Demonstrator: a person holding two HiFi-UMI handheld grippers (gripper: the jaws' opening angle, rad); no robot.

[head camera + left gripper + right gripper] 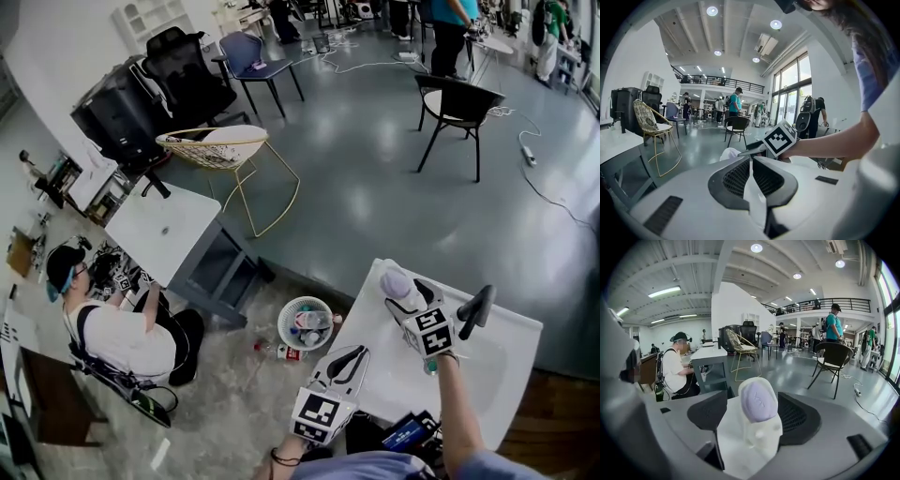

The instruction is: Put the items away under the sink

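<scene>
So on the floor off the sink top's left edge there's a white basket (282, 330) with some items in it and a small bottle (281, 352) lying just beside it; looks like those are waiting their turn.

The left gripper (357, 355) hangs over the left edge of the sink top (511, 361). Its fingers are together with nothing in them, so it's basically idle.

The action is on the right. The right gripper (409, 298) is at the far left corner of the sink top, fingers spread, with a white bottle with a lavender cap (750, 427) standing upright between them. The pads sit close on either side, but I don't think they're squeezing it. The black faucet (475, 309) is just to the right of that hand.

My read: this is the pick-up step for that bottle. The next move would be closing on the body below the cap, lifting it straight so it doesn't tip, then taking it down below the sink. The cupboard there isn't visible from here, so the left one may need to open something first.
</scene>
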